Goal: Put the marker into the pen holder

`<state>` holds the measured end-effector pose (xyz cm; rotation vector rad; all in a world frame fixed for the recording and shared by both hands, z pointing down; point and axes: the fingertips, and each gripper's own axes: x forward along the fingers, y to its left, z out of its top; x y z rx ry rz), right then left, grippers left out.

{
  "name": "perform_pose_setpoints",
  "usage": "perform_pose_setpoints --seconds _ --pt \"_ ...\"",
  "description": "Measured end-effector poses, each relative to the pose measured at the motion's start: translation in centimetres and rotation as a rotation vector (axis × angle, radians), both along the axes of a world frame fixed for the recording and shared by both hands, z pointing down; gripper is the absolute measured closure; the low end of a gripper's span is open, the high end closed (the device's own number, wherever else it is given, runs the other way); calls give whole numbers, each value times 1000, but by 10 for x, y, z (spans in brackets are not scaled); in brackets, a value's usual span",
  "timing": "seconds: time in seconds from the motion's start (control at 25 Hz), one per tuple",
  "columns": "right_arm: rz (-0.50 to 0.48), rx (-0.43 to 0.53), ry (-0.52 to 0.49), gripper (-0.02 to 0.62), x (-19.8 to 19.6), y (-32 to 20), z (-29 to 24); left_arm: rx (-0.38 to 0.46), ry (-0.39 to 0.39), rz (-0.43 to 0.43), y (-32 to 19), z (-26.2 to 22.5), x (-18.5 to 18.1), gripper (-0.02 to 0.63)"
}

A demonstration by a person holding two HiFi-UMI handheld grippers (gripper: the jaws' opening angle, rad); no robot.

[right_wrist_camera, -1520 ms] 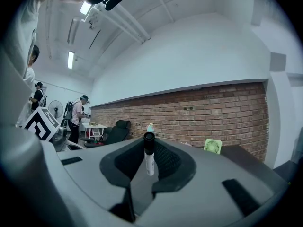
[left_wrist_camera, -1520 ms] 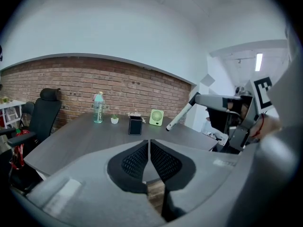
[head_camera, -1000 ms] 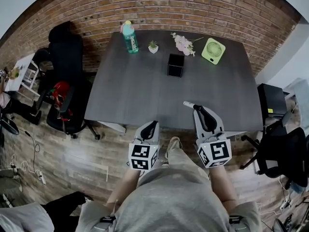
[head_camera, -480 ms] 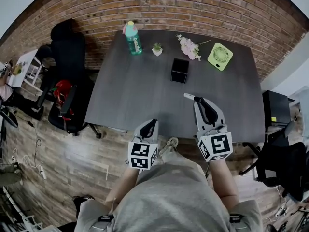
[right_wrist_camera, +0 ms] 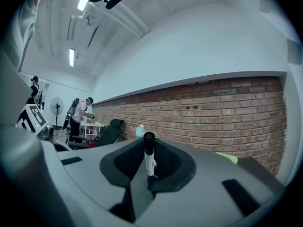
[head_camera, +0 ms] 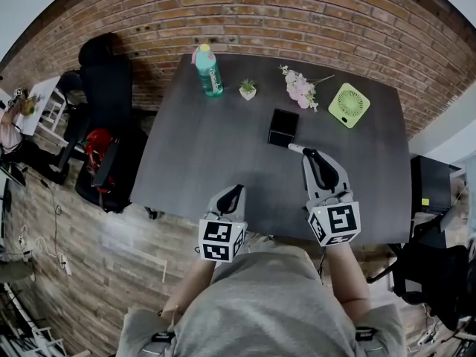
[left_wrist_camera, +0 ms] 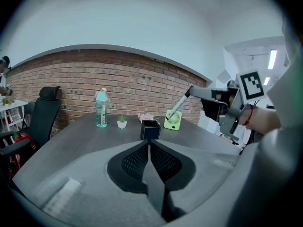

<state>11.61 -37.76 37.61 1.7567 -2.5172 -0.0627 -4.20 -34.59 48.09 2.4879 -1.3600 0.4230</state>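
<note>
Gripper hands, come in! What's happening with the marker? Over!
Left gripper shut, empty. Right gripper shut on white black-capped marker, held near black square pen holder, not in yet. Nothing between them.

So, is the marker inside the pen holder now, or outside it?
Outside. The right claw is shut on the marker, and in the head view its tip is beside the black pen holder, not in it.

White marker [right_wrist_camera: 149, 159] with black cap, clamped in the right gripper [head_camera: 307, 155], capped end near the black, open-topped pen holder [head_camera: 283, 127].
</note>
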Motion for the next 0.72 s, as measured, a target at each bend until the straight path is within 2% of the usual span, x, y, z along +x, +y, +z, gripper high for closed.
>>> perform_pose_setpoints --seconds 0.36,0.72 --pt "18 -43 22 529 15 -63 26 -27 -4 -20 -42 11 4 578" --pt "29 -112 32 529 19 -105 62 -58 -17 -11 -64 18 10 578"
